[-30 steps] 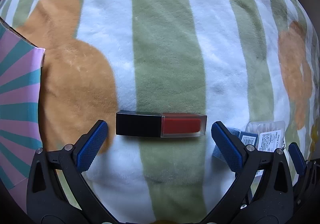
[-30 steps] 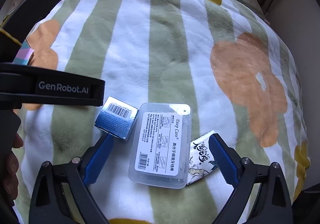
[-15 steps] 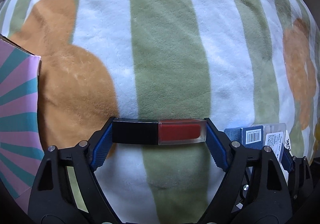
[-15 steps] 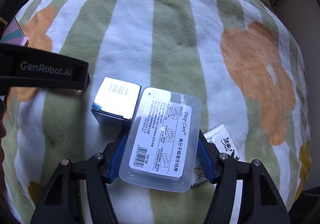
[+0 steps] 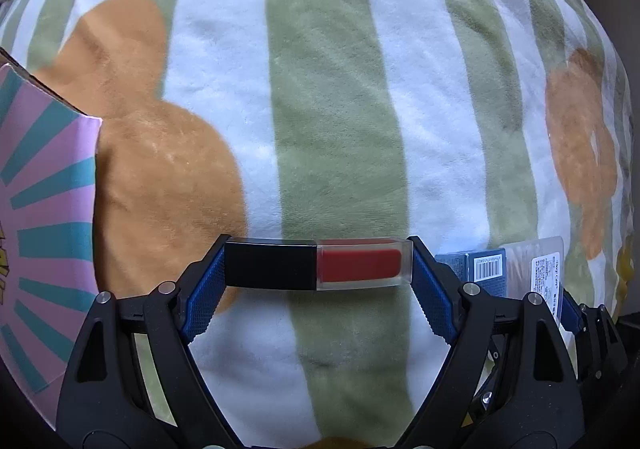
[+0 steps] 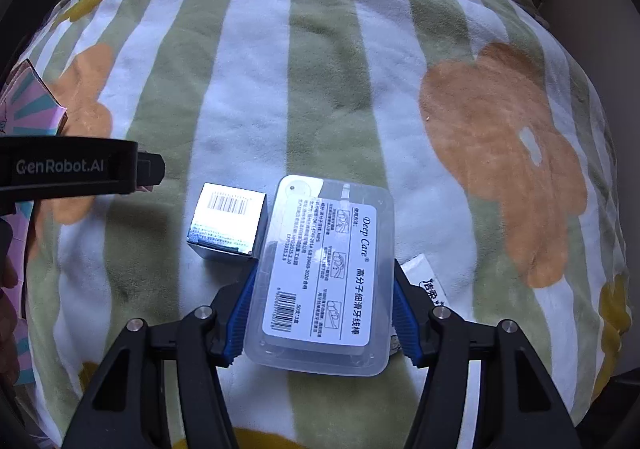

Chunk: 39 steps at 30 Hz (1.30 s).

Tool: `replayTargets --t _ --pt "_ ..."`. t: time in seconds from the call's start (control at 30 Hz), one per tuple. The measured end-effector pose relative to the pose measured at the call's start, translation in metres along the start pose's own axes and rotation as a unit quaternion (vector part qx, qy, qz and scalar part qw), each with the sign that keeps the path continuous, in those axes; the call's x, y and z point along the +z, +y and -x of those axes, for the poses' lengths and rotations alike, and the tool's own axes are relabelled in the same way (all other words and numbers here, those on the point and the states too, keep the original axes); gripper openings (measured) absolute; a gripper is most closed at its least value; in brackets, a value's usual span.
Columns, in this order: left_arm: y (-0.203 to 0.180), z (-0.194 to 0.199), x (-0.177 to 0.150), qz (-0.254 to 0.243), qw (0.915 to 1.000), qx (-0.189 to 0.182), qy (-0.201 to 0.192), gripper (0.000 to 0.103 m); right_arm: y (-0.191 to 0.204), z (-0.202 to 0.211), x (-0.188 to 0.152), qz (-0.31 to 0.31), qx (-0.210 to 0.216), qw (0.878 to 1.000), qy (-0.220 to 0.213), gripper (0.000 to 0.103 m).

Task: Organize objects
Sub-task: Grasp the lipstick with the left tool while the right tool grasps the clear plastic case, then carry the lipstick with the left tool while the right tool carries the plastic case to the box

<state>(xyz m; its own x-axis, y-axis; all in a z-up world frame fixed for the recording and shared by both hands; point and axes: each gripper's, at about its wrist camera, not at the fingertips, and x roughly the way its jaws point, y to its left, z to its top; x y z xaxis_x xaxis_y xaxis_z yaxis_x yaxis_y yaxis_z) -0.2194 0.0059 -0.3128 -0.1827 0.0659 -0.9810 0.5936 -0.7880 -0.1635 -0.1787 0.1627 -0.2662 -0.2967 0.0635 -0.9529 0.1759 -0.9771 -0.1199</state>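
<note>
Left tool: blue pads clamped endwise on a lip tint, black cap toward the left pad, red clear end toward the right pad. The tint lies crosswise between the fingers, over a striped blanket. Left of the tool, a pink and teal carton; right of it, a blue box and the edge of a clear case.

Right tool: jaws closing on the case, whose long sides meet the pads, label up. Just left of the tool tips and touching the case, the box, barcode up. Right of the tool, a white sachet partly under the right finger. Far left, the left tool's black body.
</note>
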Motion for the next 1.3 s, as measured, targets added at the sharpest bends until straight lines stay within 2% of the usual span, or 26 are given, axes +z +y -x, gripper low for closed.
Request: replayTargets --t 0.2,0.63,0.87,1.1,1.3 --pt "0.003 0.031 -0.007 0.003 0.9997 -0.012 -0.020 0.082 -0.014 0.031 0.011 -0.010 0.024 1.000 -0.014 0.056" --pt "0.005 0.145 -0.016 -0.020 0.9943 -0.029 -0.101 0.082 -0.017 0.136 0.037 -0.008 0.060 0.995 -0.073 0.056" --pt "0.021 0.205 -0.043 -0.022 0.9898 -0.030 -0.138 0.082 -0.011 0.188 0.034 -0.014 0.083 0.992 -0.094 0.056" --pt "0.031 0.232 -0.068 -0.019 0.9881 -0.044 -0.146 0.082 0.001 0.211 0.014 -0.007 0.086 0.991 -0.106 0.056" --pt "0.039 0.249 -0.078 -0.020 0.9852 -0.044 -0.165 0.082 0.008 0.227 0.011 0.005 0.080 0.989 -0.122 0.056"
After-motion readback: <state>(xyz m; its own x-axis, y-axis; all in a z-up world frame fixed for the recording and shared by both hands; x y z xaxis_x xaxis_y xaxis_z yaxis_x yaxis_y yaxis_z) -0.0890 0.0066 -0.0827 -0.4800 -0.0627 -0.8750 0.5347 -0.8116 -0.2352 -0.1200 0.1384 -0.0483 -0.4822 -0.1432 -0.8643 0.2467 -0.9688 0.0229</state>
